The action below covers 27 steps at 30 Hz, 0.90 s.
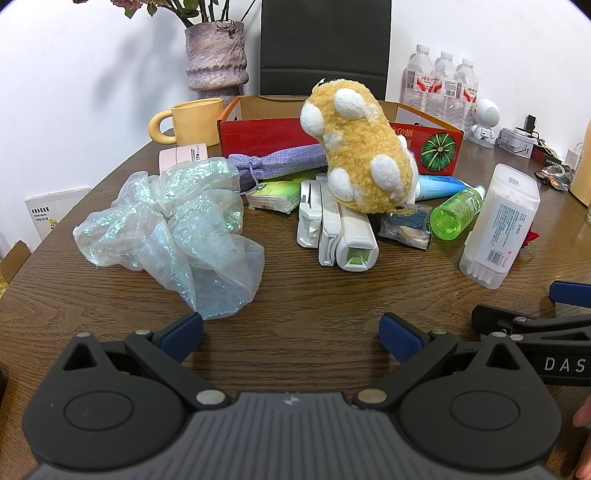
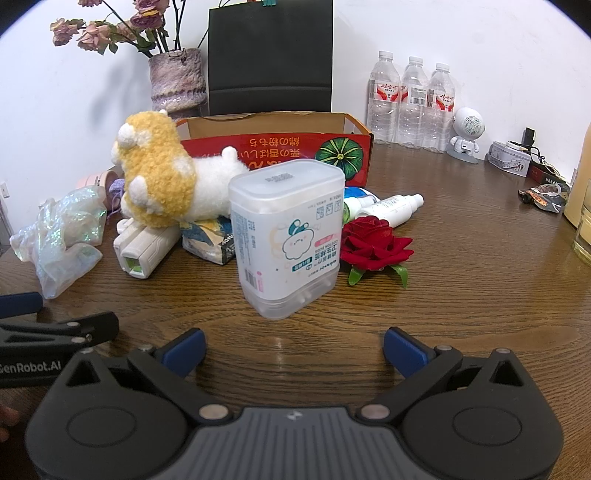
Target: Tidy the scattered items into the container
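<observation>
The plush toy (image 1: 364, 147) hides part of the red box (image 1: 266, 138) behind it; flowers (image 2: 110, 29) are cut off at the top edge; the box's inside cannot be seen.

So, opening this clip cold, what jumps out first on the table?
The yellow and white plush toy lies on top of the clutter, over white plastic clips, just before the red pumpkin-printed cardboard box. Left of it spreads a crumpled iridescent bag; to the right a cotton swab box stands upside down with a red artificial rose beside it. Both the left gripper and right gripper are open and empty.
</observation>
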Available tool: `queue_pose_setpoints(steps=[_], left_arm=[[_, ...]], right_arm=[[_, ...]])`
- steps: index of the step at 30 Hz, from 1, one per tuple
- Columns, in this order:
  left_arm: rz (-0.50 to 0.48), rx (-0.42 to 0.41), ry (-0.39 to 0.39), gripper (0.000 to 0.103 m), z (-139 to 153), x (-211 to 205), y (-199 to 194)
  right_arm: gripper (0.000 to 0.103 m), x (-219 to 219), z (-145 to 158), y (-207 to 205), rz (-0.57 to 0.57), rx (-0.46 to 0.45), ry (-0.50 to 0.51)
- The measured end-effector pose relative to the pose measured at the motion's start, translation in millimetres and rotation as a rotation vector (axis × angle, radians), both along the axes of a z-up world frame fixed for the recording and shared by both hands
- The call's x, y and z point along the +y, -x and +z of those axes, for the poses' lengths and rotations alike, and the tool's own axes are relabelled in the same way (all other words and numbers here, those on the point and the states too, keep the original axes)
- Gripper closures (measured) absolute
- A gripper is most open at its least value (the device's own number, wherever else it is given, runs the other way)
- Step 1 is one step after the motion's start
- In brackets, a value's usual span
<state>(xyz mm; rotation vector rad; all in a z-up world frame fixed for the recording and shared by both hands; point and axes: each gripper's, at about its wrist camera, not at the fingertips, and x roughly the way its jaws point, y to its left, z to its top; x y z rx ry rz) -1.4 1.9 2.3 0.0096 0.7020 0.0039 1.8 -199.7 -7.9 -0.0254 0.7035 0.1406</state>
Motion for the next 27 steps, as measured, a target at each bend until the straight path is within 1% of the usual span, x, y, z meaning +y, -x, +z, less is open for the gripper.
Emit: queue_pose_setpoints(steps=[27], left_arm=[[0.000,0.000,0.000,0.000,0.0,0.0,-0.1]], right_arm=[[0.000,0.0,-0.3,-0.3,0.000,0.000,0.000]])
